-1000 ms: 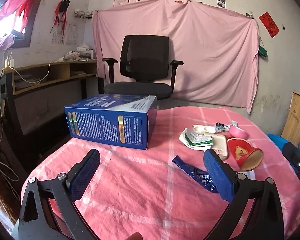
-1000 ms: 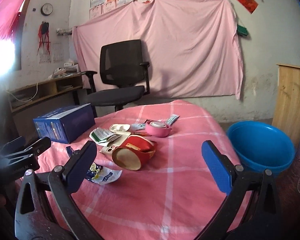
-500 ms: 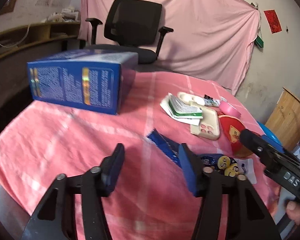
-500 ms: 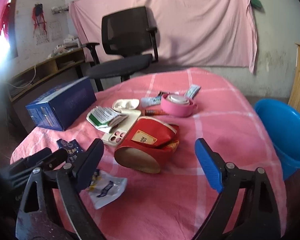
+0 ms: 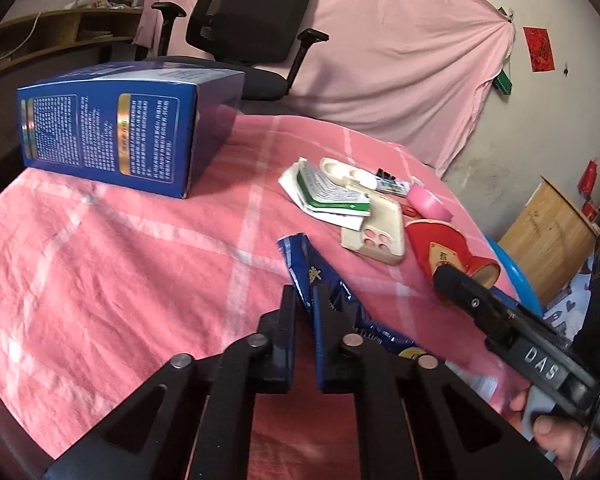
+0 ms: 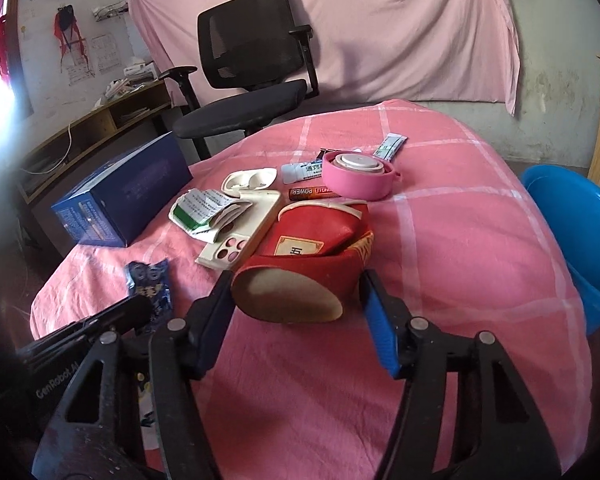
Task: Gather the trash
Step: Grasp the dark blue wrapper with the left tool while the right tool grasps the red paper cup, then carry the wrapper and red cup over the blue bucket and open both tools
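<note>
On the pink checked tablecloth [image 6: 460,240], left gripper [image 5: 305,300] is clamped on the blue wrapper [image 5: 300,256] while right gripper [image 6: 296,300] is closing around the crushed red cup [image 6: 312,256], both probably headed for the blue basin [image 6: 572,216] just off the edge.

A pink checked tabletop [image 6: 460,208] carries a blue box [image 6: 120,204], phone case [image 6: 244,228], crushed red cup [image 6: 312,264], pink container [image 6: 358,174] and blue wrapper [image 5: 320,276].

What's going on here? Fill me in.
A person is clearing trash off the pink tablecloth with a gripper in each hand. The left gripper is shut on a blue wrapper. The right gripper is closing around a squashed red paper cup, which lies between its jaws.
</note>
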The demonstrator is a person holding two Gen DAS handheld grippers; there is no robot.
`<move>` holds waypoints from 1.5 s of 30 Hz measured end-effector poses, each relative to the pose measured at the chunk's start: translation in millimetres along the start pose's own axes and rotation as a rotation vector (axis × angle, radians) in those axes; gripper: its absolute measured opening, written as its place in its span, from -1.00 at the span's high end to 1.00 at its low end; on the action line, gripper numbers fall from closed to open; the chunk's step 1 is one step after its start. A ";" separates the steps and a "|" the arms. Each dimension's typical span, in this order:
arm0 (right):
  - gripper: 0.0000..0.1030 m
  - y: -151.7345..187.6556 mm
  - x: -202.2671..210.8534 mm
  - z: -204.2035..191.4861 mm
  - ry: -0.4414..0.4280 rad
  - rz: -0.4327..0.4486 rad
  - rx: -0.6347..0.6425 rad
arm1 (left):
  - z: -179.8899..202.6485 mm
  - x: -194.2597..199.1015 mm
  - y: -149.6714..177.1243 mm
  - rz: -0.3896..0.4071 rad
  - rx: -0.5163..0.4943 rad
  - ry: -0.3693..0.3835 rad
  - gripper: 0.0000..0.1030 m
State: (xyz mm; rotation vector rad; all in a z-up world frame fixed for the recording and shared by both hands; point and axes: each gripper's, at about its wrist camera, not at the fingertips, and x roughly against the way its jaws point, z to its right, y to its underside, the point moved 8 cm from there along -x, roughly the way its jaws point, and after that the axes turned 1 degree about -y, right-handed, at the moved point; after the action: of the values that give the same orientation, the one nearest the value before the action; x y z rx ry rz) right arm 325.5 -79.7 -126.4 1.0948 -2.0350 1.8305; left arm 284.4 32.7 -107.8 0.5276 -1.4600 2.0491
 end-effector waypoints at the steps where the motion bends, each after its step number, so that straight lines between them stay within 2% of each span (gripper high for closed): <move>1: -0.39 1.1 1.6 -0.9 0.000 0.003 0.004 | 1.2 1.0 0.0 -0.002 -0.001 0.005 0.95; 6: -0.36 9.5 16.9 -1.0 -0.001 0.043 0.013 | 8.9 8.9 -2.6 0.014 -0.008 0.023 0.99; 11: -0.35 12.1 32.7 1.8 0.007 0.108 0.023 | 25.0 22.2 -4.1 0.063 -0.061 0.017 0.99; 17: -0.35 3.7 70.7 10.9 0.050 0.261 0.055 | 55.6 44.8 -14.6 0.174 -0.152 0.005 0.99; 23: -0.36 -15.6 120.0 33.8 0.148 0.439 0.053 | 105.6 61.0 -36.1 0.297 -0.205 0.042 0.99; 29: -0.36 -27.2 171.2 72.5 0.311 0.575 0.032 | 170.5 63.8 -53.7 0.375 -0.265 0.125 0.99; 34: -0.36 -33.6 200.9 114.0 0.420 0.635 -0.032 | 221.0 51.4 -59.9 0.384 -0.304 0.188 0.99; 38: -0.36 -34.9 215.8 143.8 0.500 0.642 -0.083 | 263.4 34.6 -58.6 0.372 -0.343 0.231 0.99; 45: -0.36 -29.4 230.4 191.0 0.547 0.632 -0.159 | 317.3 -3.4 -54.4 0.341 -0.389 0.283 0.99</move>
State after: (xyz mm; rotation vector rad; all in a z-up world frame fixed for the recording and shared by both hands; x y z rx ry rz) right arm 242.8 -343.9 -9.1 -0.1332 -2.2384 1.8742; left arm 320.4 -254.3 33.6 -0.1738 -1.7974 1.9076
